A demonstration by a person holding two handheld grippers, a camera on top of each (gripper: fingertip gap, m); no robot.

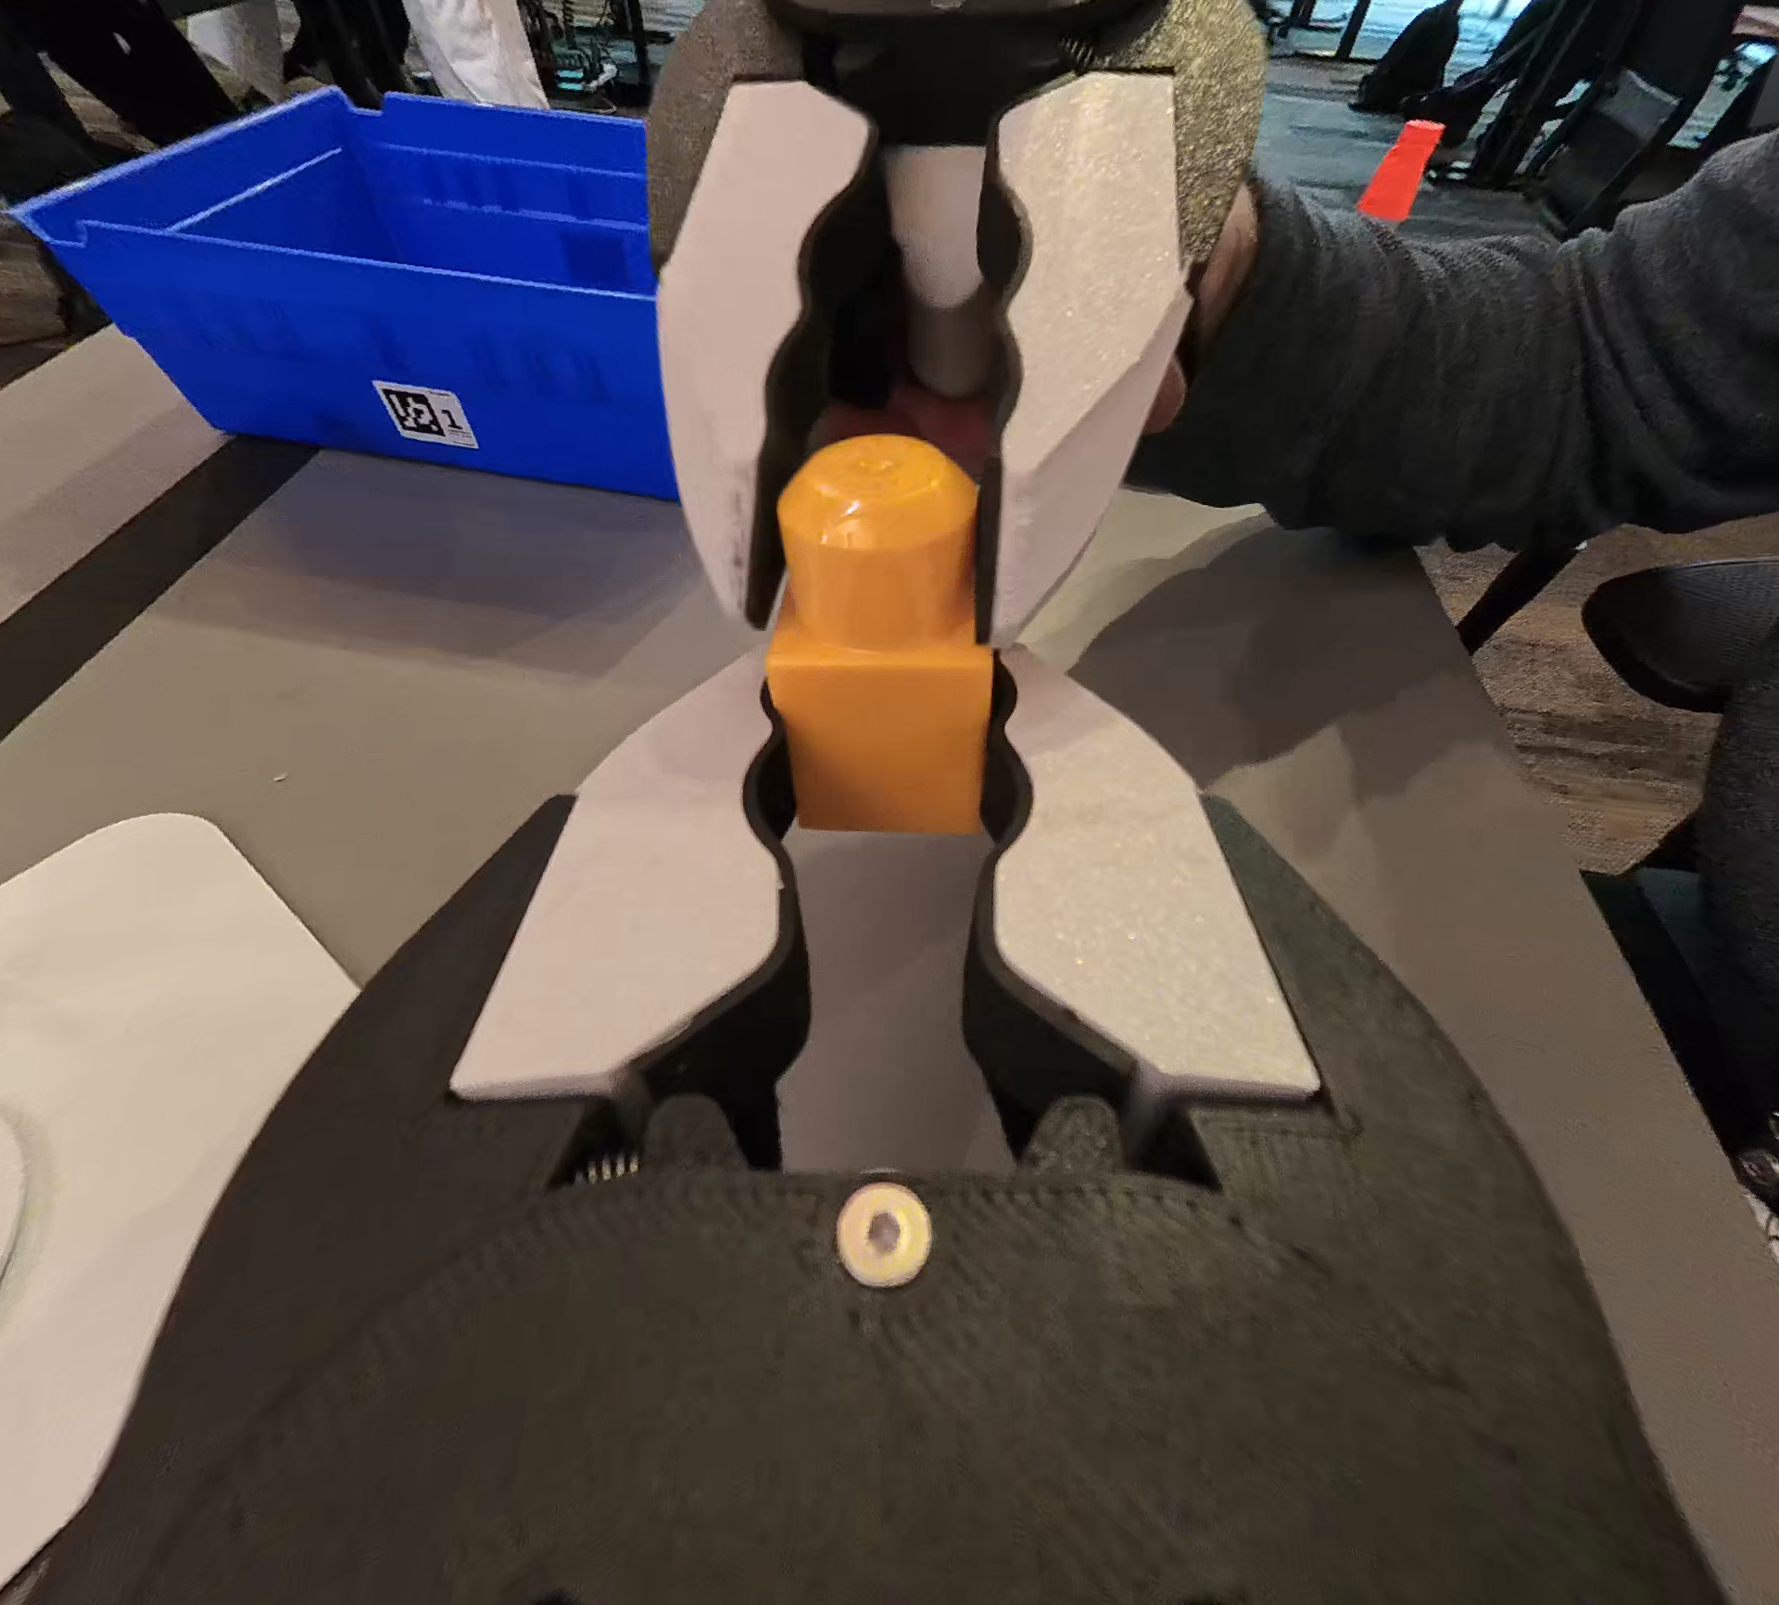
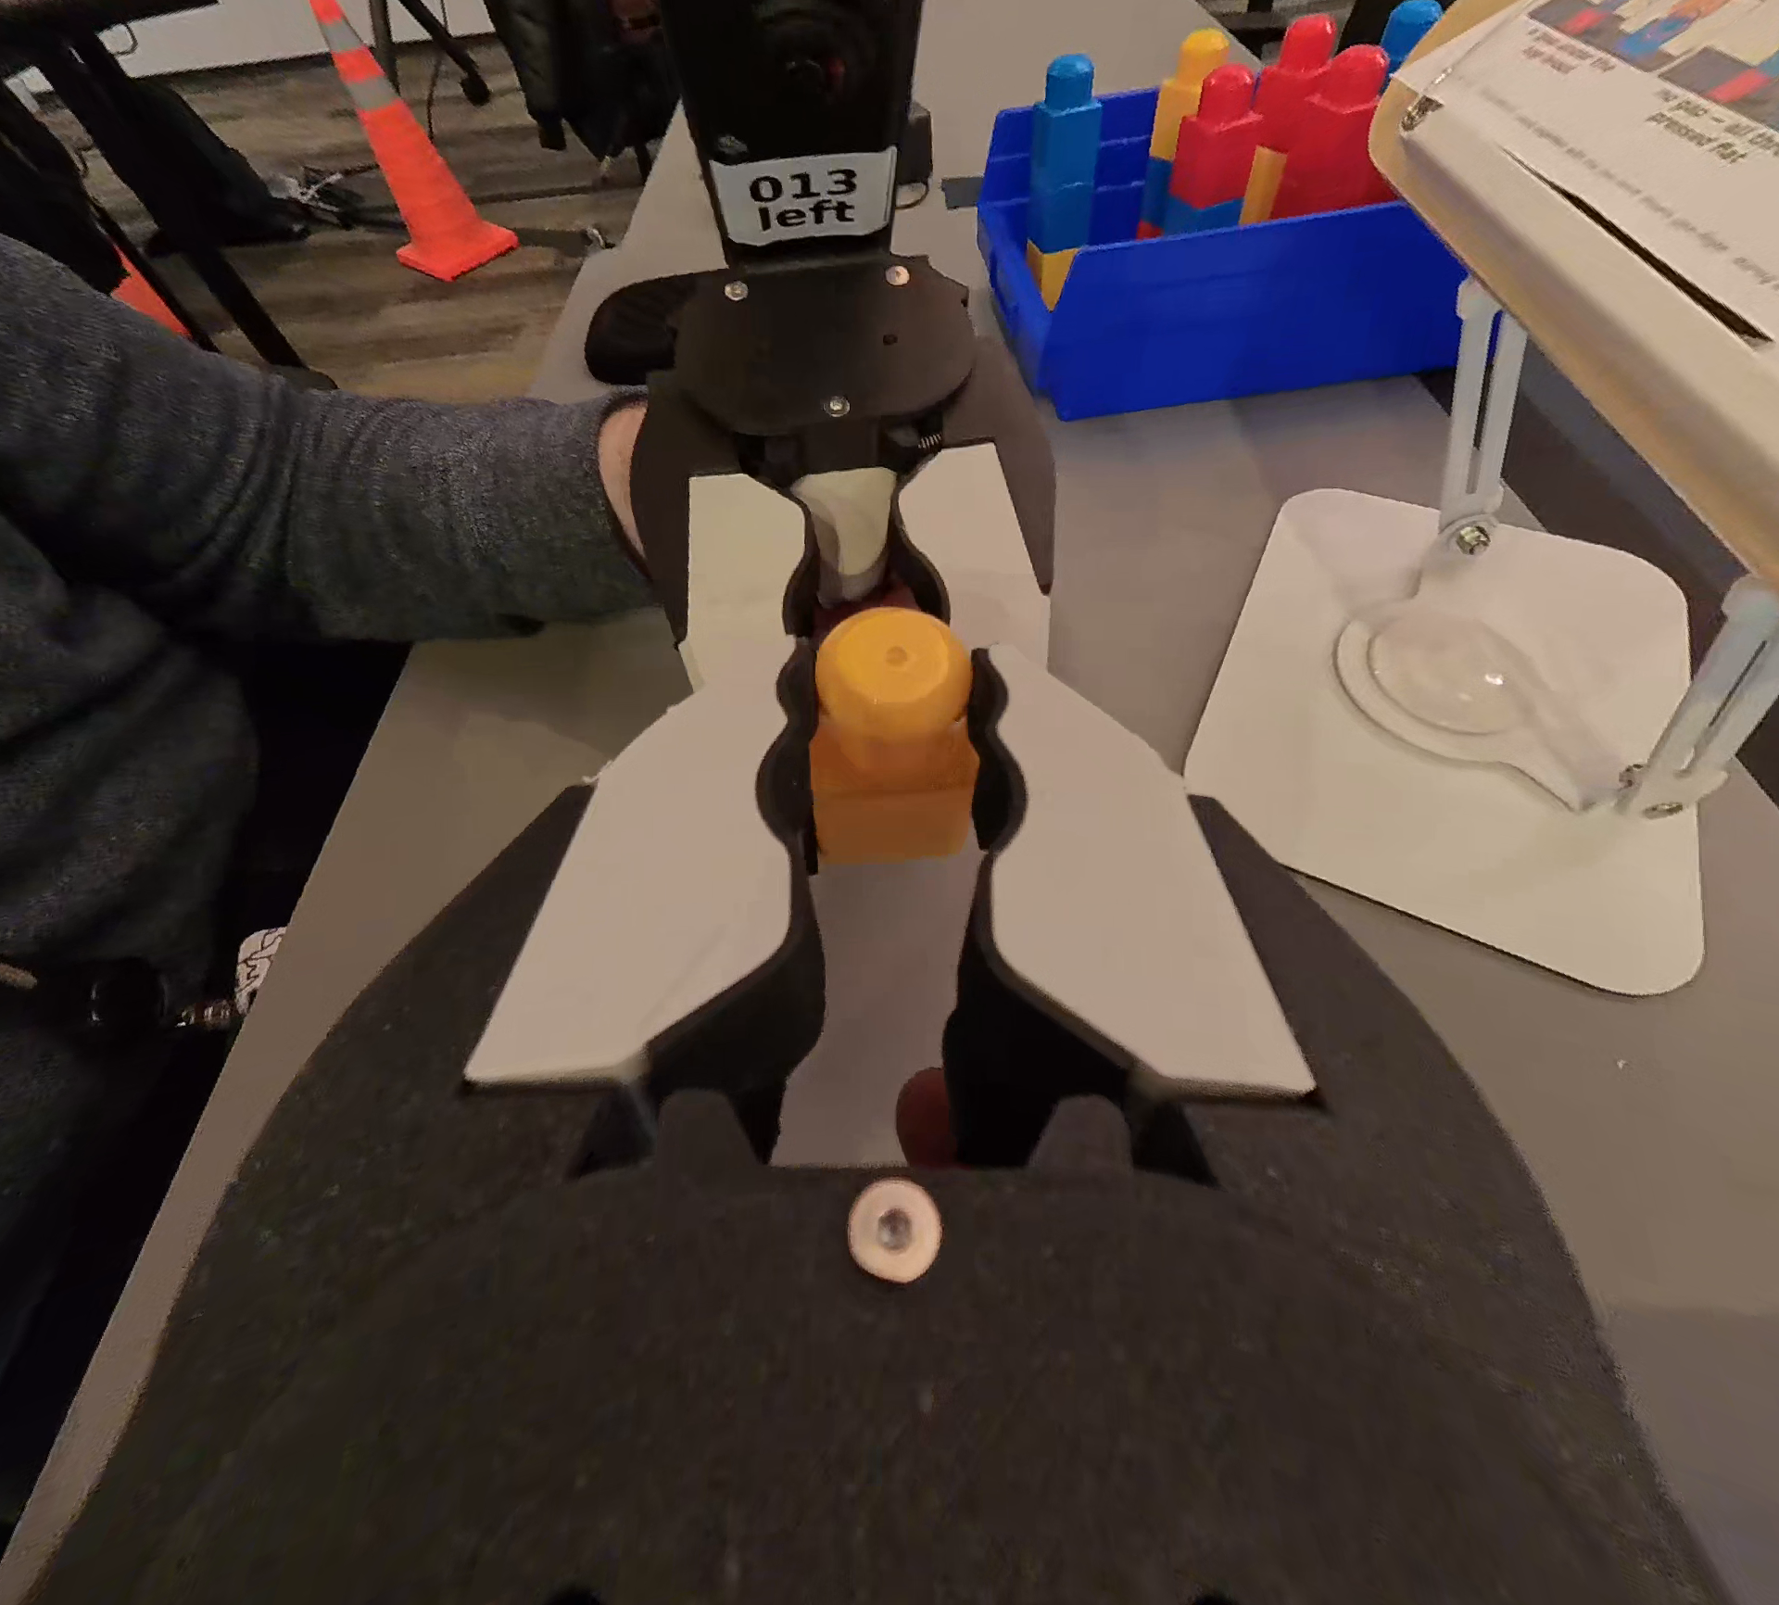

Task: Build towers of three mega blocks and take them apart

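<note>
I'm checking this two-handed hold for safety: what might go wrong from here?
1. The left gripper and the right gripper both clamp one orange block above the table. The right one appears to sit mainly on the rounded stud, so a pull might slip it off.
2. Their fingertips nearly meet around the block, so they may knock together and jolt it loose.
</note>
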